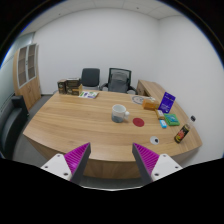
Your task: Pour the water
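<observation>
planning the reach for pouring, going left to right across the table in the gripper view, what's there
Papers → clear cup → dark round coaster → purple box → dark bottle. The gripper hangs open over the table's near edge, holding nothing.

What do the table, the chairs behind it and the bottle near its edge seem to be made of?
Table: wood or wood-look laminate, going by its tan grain and smooth, slightly glossy top. Chairs: dark mesh or fabric backs, probably; too small to be sure. Bottle: dark, glass or plastic, cannot tell which. The tongs hang open above the table's near edge, holding nothing.
</observation>
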